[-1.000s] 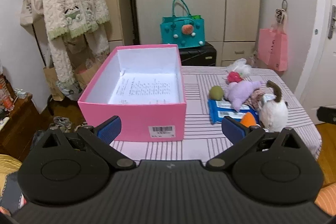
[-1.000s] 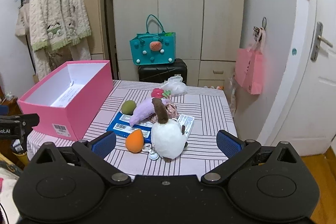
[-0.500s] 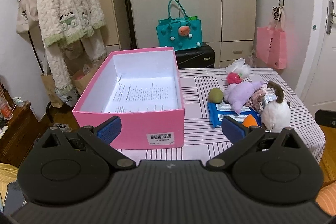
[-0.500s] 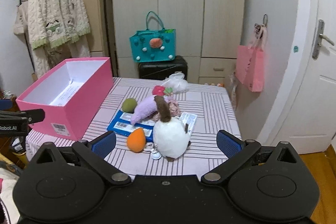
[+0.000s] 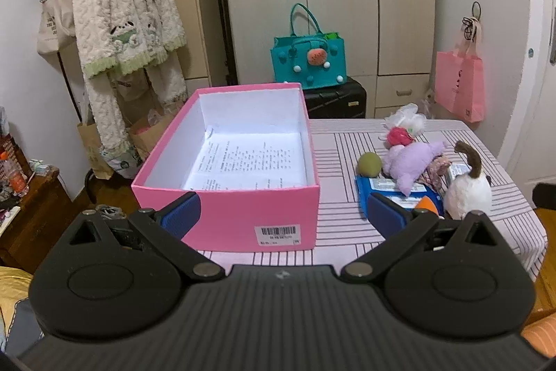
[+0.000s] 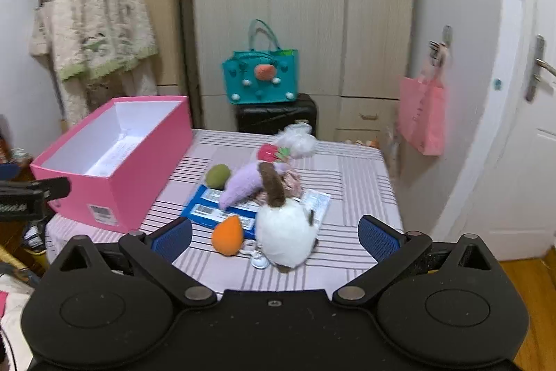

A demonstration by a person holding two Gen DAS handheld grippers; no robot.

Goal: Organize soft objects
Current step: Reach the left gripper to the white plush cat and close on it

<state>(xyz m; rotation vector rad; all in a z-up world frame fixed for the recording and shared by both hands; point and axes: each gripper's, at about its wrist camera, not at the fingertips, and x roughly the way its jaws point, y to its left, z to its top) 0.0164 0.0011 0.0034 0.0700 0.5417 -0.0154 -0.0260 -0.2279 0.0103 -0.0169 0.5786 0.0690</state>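
An open pink box (image 5: 243, 214) (image 6: 139, 176) with a printed sheet inside stands on the left of the striped table (image 5: 344, 141). To its right lies a pile of soft toys: a white plush with a brown tail (image 6: 285, 232) (image 5: 467, 190), an orange plush (image 6: 227, 235), a purple plush (image 6: 243, 185) (image 5: 411, 159), a green ball (image 6: 218, 175) (image 5: 369, 163), a red-and-white plush (image 6: 278, 150). My left gripper (image 5: 283, 212) hangs open before the box's near wall. My right gripper (image 6: 274, 237) is open, just short of the white plush.
Blue packets (image 6: 212, 211) lie under the toys. Behind the table stand a black case (image 6: 276, 113) with a teal bag (image 6: 260, 79) on it, and wardrobes. A clothes rack (image 5: 114, 23) is at the left, a pink bag (image 6: 422, 117) and a door at the right.
Both grippers have moved forward and a little higher toward the table. The white plush now sits closer to my right gripper. Nothing on the table has moved.
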